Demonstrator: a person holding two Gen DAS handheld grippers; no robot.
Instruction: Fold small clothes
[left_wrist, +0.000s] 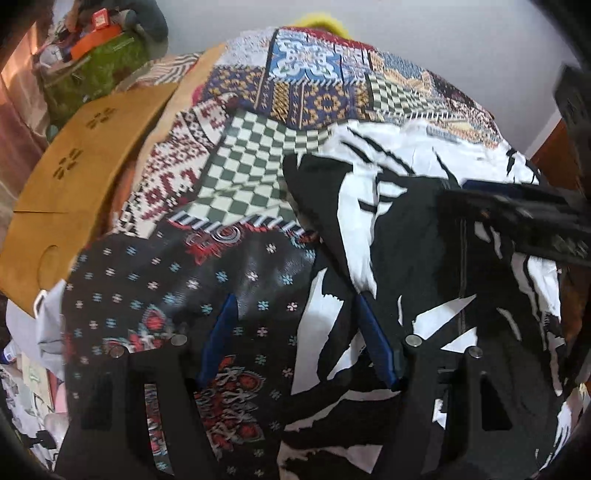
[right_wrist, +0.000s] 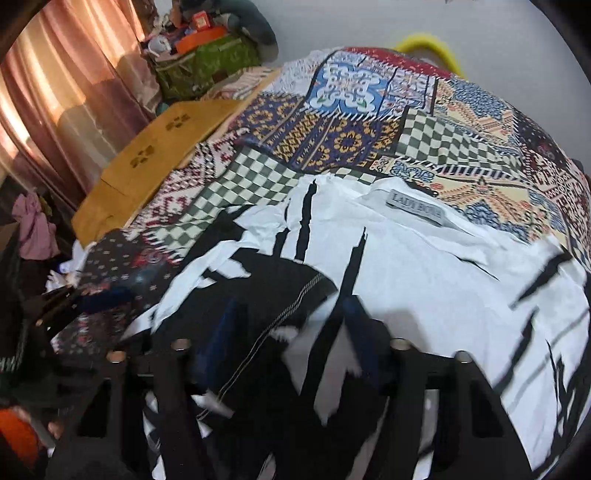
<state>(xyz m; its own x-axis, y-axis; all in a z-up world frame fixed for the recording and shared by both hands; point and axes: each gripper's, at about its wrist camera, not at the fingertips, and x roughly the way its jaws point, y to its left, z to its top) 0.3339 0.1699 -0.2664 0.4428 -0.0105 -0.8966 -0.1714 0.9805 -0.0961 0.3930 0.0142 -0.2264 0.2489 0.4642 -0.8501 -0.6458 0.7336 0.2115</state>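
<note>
The black-and-white garment (right_wrist: 424, 266) lies spread on the bench (right_wrist: 343, 144), which is covered by a patchwork cloth, directly ahead of and beneath my right hand-held gripper (right_wrist: 291, 325). Its neck label (right_wrist: 415, 210) faces up on the far side, ahead and to the right of that hand-held gripper. My judgement is that the fold is at an early stage: the white body panel appears open and largely flat, with wrinkles and no completed crease that I can confirm. A dark panel with a stitched hem (right_wrist: 295, 291) sits between the right fingers, which stand well apart; whether this panel is a folded-over part or a separate section, I cannot tell. In the left wrist view, my left hand-held gripper (left_wrist: 295, 321) is also spread wide and holds nothing; its right finger hangs over the near left edge of the garment, its left finger over the bare patterned cover. The right hand-held gripper crosses the upper right of that view as a blurred dark bar. Neither grips fabric. Remaining work, as I judge it: take the edges, fold sides and length, and set the piece aside. A tan board (right_wrist: 159, 155) lies far left, apart from the garment.
</note>
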